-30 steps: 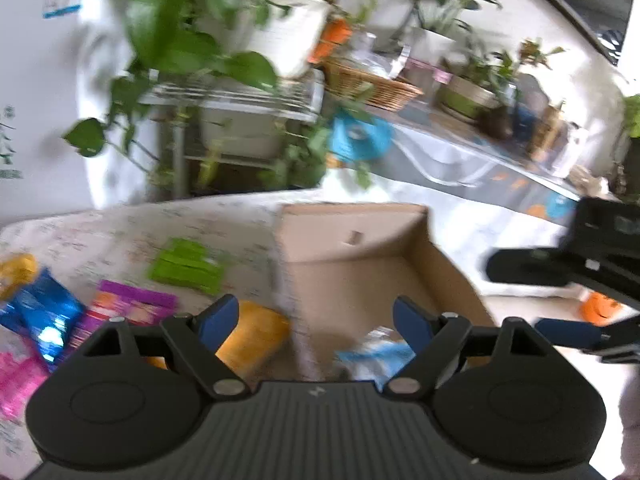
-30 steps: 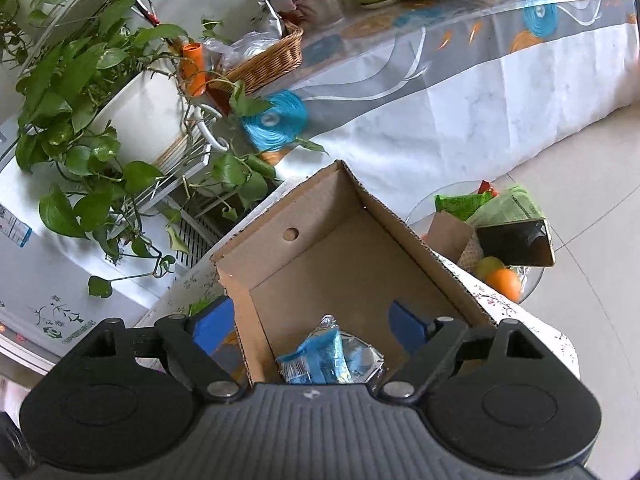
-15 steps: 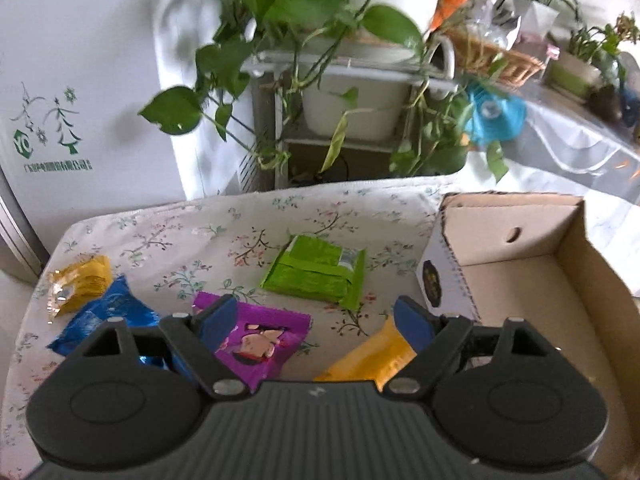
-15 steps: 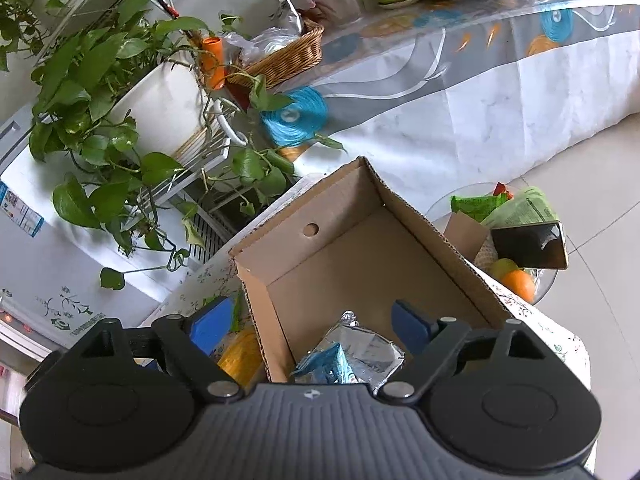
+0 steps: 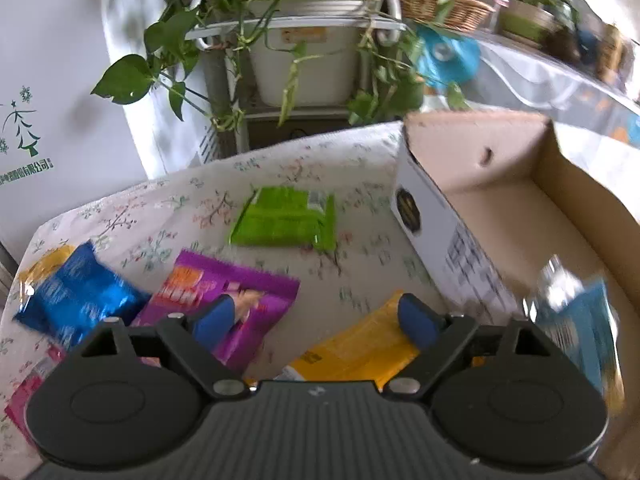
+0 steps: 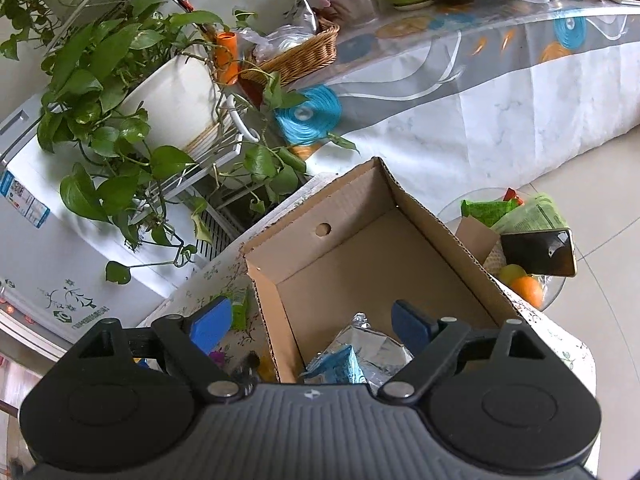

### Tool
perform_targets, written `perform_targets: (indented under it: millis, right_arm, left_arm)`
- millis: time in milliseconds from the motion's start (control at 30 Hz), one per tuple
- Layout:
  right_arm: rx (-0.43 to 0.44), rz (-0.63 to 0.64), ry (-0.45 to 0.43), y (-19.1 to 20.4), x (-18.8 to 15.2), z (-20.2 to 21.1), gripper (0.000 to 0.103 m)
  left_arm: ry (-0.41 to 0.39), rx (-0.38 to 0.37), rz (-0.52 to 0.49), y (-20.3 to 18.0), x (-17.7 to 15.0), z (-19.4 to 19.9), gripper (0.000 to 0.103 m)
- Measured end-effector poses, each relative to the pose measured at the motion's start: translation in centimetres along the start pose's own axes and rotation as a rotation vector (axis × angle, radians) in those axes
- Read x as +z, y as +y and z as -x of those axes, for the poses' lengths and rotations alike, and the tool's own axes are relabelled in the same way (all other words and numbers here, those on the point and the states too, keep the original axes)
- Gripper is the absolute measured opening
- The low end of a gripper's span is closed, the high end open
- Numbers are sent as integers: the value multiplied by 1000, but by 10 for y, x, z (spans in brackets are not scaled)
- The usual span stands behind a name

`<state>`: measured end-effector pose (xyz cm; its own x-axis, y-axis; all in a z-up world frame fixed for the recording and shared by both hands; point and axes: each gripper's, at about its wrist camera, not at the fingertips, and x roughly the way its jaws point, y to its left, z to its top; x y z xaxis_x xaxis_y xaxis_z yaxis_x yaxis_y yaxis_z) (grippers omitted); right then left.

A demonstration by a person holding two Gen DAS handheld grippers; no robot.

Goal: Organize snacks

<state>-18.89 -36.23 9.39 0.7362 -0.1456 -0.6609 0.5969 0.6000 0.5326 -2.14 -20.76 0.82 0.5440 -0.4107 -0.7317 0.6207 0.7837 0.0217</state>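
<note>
Packet, yellow (image 5: 360,350), lay just below my left gripper (image 5: 316,320), fingers apart, long axis slanting toward the box (image 5: 448,240); right gripper (image 6: 308,326) gaped, empty.

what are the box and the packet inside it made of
The box: corrugated cardboard, matte brown inside; fluting shows along its cut top edges. Its outer side looks white and printed in the left view. The packet: probably metallised plastic film, shiny and crinkled, silver with a blue printed face.
</note>
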Motion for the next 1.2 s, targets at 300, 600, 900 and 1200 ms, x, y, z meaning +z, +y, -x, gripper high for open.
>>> perform_targets:
  millis: [300, 600, 900, 1200]
  right_arm:
    - [-15, 34, 13, 5, -2, -7, 92]
    - [-7, 168, 52, 28, -16, -20, 92]
    - [2, 257, 86, 43, -37, -19, 92]
    - [-15, 196, 132, 29, -94, 23, 94]
  left_arm:
    - [5, 9, -55, 20, -41, 44, 89]
    - [95, 120, -25, 65, -89, 82, 89]
    - [77, 98, 87, 88, -107, 118, 89]
    - [69, -1, 102, 84, -102, 130, 89]
